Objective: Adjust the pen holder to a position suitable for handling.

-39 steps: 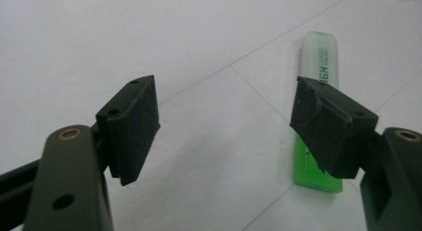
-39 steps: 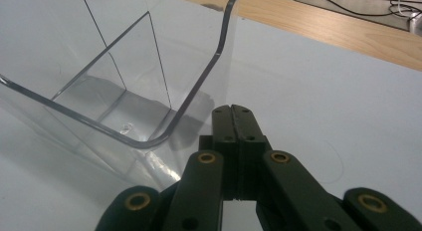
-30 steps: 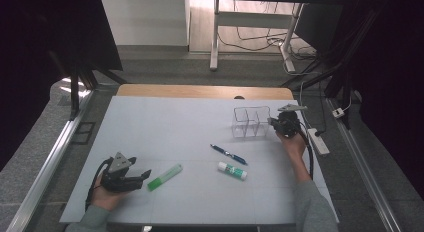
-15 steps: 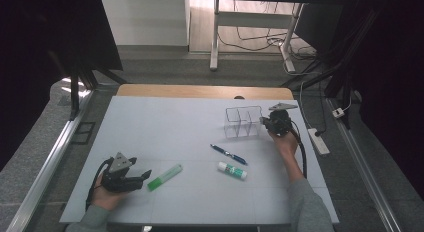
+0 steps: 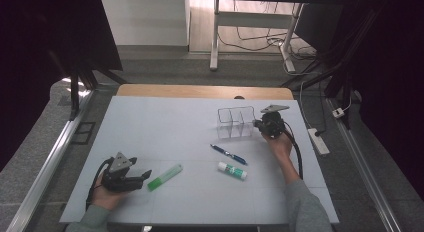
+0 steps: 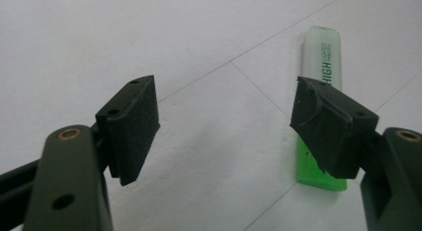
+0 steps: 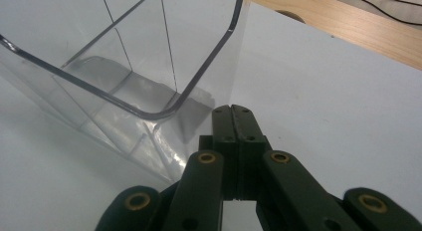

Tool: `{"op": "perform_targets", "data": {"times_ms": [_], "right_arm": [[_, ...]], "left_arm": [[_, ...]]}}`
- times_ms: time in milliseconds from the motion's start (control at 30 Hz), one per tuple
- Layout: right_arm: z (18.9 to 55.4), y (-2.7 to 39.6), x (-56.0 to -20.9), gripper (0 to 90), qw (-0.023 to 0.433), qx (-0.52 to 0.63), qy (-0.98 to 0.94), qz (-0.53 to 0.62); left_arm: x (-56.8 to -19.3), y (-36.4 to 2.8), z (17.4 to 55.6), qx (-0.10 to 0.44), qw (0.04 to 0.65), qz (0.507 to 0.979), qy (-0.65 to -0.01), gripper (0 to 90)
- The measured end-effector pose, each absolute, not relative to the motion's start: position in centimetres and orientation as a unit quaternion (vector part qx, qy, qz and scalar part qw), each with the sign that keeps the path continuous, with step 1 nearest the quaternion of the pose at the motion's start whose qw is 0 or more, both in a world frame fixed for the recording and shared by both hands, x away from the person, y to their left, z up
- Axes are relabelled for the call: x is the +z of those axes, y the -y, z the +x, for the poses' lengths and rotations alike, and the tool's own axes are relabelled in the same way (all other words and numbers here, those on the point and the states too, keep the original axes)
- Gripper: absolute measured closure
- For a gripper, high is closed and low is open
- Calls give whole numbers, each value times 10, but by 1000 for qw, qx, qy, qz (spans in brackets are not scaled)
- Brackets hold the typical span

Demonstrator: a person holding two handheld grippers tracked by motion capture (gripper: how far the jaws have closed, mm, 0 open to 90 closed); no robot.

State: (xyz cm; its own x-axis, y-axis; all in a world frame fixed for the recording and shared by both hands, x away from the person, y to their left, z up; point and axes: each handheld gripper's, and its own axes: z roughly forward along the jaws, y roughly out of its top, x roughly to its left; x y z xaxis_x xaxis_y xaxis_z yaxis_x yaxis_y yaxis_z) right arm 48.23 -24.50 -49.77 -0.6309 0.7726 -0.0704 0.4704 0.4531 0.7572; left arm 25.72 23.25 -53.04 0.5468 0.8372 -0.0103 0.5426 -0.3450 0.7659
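A clear divided box (image 5: 234, 123) (image 7: 124, 86) stands on the pale table at the right of the middle. My right gripper (image 5: 257, 124) (image 7: 231, 110) is shut, its tips against the box's right wall low down, and I see nothing between the jaws. At the front left my left gripper (image 5: 143, 175) (image 6: 224, 106) rests open on the table. A green highlighter (image 5: 165, 176) (image 6: 322, 91) lies just beyond its tips. In the left gripper view the highlighter is partly behind one jaw and outside the gap.
A blue pen (image 5: 229, 154) and a white glue stick (image 5: 232, 170) lie between the two hands, in front of the box. A strip of bare wood (image 5: 200, 91) runs along the table's far edge. A power strip (image 5: 318, 140) lies off the table's right side.
My right gripper has slid left across the table, and the clear box has moved left with it. The left gripper and the highlighter stayed put.
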Motion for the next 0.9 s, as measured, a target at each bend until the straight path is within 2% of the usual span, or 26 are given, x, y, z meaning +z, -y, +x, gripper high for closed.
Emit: {"op": "perform_targets", "data": {"times_ms": [900], "right_arm": [[469,208,-497,898,180,370,-850,329]], "left_arm": [[-530,-233,257,197,375,796,-432,268]]}}
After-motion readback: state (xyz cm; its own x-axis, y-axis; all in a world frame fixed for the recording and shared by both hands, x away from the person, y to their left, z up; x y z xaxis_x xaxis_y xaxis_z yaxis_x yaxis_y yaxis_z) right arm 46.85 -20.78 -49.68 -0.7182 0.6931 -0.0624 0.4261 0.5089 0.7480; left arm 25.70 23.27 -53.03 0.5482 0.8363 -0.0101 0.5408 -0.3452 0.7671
